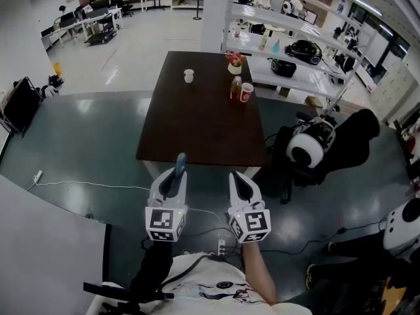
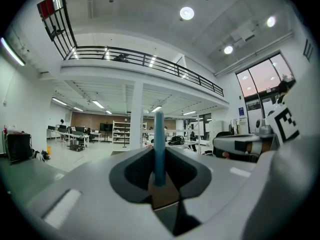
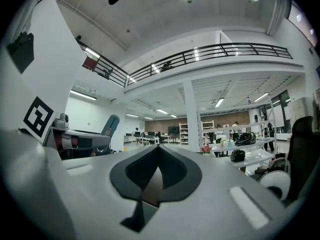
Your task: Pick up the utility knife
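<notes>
There is one knife. There are two grippers, a left gripper and a right gripper. They carry two marker cubes, a left cube and a right cube.

One dark table stands ahead with four things on it: one white cup, one bottle, one red can and one flower pot. Beside the table stands one white rack. One dark screen stands at the far left. The left gripper view shows three round lamps on the ceiling.
</notes>
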`<state>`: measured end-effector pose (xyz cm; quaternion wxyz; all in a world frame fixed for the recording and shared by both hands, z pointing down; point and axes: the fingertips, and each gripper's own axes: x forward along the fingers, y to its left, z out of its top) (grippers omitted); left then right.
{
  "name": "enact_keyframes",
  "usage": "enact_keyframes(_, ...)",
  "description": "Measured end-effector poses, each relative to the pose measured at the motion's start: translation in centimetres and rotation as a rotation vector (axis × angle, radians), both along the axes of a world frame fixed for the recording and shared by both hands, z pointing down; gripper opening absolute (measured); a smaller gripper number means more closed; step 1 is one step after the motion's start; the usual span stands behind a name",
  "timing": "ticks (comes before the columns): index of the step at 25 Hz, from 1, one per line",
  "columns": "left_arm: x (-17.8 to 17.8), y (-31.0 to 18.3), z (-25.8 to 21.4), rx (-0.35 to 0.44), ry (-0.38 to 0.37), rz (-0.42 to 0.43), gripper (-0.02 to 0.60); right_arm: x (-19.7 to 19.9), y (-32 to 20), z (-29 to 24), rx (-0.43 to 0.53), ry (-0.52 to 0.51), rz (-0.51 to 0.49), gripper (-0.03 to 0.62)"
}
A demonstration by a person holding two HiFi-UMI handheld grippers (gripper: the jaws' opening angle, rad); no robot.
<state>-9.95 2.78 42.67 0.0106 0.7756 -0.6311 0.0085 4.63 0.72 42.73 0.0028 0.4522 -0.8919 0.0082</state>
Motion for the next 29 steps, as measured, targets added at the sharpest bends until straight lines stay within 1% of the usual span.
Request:
enact_keyframes(10, 1.2, -0.5, -0.2, 0.007, -0.007, 0.013, 0.07, 1.1, -0.3, 0.1, 0.014, 0.007, 0.019, -0.002)
enact_keyframes(20, 2.7, -0.8, 0.2, 0.004, -0.01, 0.037, 0.069, 2.4, -0.4, 0.6, 0.0, 0.021, 0.037, -0.002)
enact_keyframes(29, 2.6, -0.7, -0.1, 0.01, -0.01, 0.034, 0.07, 2.3, -0.4, 0.2, 0.006, 0.028, 0.025, -0.002)
